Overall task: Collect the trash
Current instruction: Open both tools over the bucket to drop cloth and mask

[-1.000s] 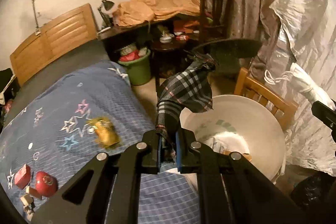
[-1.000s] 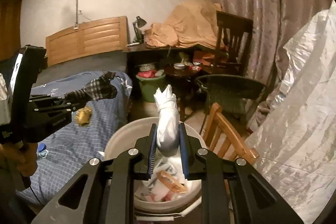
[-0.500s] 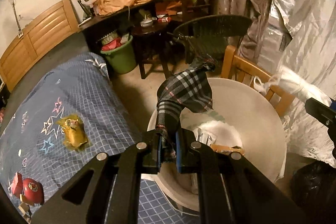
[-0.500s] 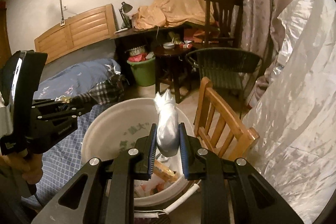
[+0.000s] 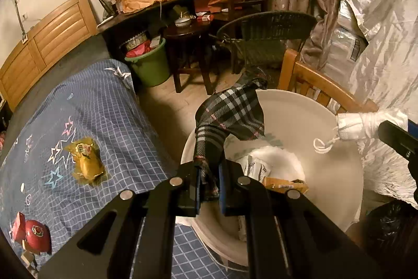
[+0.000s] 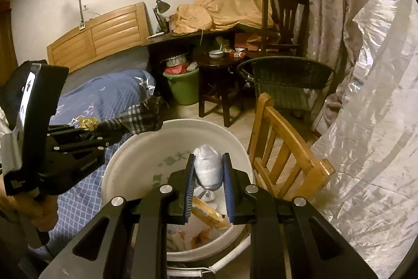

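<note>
Over the white bucket [image 6: 135,161], left gripper [image 5: 209,182] pinched plaid cloth [image 5: 230,114], right gripper [image 6: 208,181] a white mask [image 6: 207,166]; releasing seemed next.

White bucket [image 6: 135,169]: smooth plastic, slight sheen. Plaid cloth [image 5: 230,111]: soft woven fabric, matt. White wad [image 6: 209,169]: crinkled, matt, material uncertain. Bed cover [image 5: 104,122]: checked cotton-like cloth. Chair [image 6: 284,156]: varnished wood. Sheeting [image 6: 365,122]: glossy, creased plastic.

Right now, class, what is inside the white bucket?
Inside the white bucket lie crumpled white paper, a tan carton and other scraps. What lies deeper is hidden by that litter, and partly by the plaid cloth and both grippers.
</note>
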A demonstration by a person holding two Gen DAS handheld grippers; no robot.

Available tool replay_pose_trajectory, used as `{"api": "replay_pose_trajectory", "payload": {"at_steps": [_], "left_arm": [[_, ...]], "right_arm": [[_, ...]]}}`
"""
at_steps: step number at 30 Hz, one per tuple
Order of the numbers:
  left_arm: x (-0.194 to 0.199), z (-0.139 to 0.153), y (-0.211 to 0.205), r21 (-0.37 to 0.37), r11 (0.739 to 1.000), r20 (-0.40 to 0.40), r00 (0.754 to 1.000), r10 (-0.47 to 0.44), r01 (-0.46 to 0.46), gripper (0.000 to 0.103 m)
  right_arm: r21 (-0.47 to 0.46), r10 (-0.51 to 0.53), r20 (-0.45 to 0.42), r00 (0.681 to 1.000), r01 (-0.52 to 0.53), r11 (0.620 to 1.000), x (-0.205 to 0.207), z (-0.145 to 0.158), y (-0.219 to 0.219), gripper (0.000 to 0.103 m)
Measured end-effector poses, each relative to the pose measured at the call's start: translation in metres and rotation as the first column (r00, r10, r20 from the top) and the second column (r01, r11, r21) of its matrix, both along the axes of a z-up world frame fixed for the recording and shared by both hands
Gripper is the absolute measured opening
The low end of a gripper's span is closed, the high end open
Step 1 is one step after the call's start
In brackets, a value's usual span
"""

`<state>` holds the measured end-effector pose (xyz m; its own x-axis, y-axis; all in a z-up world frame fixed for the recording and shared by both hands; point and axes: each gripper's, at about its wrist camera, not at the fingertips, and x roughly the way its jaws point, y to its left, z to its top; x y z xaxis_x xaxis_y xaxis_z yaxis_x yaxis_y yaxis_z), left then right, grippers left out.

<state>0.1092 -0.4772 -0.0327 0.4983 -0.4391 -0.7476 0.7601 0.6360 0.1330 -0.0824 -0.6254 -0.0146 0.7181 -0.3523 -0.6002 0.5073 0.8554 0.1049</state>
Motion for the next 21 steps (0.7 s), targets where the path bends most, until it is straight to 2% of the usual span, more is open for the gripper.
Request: {"api": "replay_pose_trajectory", "payload": {"at_steps": [14, 15, 16, 17, 18, 20, 21], "left_arm": [[0.0, -0.011, -0.006, 0.014, 1.0, -0.018, 1.0, -0.013, 0.013, 0.009], [0.001, -0.011, -0.006, 0.014, 1.0, -0.02, 1.0, -0.014, 0.014, 0.012], [0.002, -0.012, -0.006, 0.015, 1.0, -0.023, 1.0, -0.016, 0.016, 0.012], [0.004, -0.013, -0.006, 0.016, 1.0, -0.03, 0.999, -0.017, 0.018, 0.017], [0.005, -0.013, -0.006, 0.02, 1.0, -0.035, 0.999, -0.012, 0.013, 0.032], [0.007, -0.012, -0.004, 0.012, 1.0, -0.029, 1.0, 0.004, -0.004, 0.05], [0.007, -0.011, -0.004, 0.004, 1.0, -0.026, 1.0, 0.003, -0.002, 0.051]], "right_arm": [[-0.011, -0.003, 0.022, 1.0, 0.003, 1.0, 0.004, 0.005, -0.001, 0.021], [-0.011, 0.001, 0.025, 1.0, 0.0, 1.0, 0.006, 0.005, -0.001, 0.022], [-0.01, 0.004, 0.025, 1.0, -0.003, 1.0, 0.008, 0.006, -0.001, 0.028], [-0.013, -0.005, 0.024, 1.0, 0.005, 1.0, 0.009, 0.006, -0.002, 0.034], [-0.019, -0.013, 0.029, 0.999, 0.014, 1.0, 0.009, 0.007, -0.002, 0.042], [-0.015, -0.018, 0.036, 0.999, 0.019, 1.0, 0.01, 0.007, -0.003, 0.042], [-0.011, -0.02, 0.04, 0.999, 0.02, 1.0, 0.009, 0.008, -0.003, 0.042]]}}
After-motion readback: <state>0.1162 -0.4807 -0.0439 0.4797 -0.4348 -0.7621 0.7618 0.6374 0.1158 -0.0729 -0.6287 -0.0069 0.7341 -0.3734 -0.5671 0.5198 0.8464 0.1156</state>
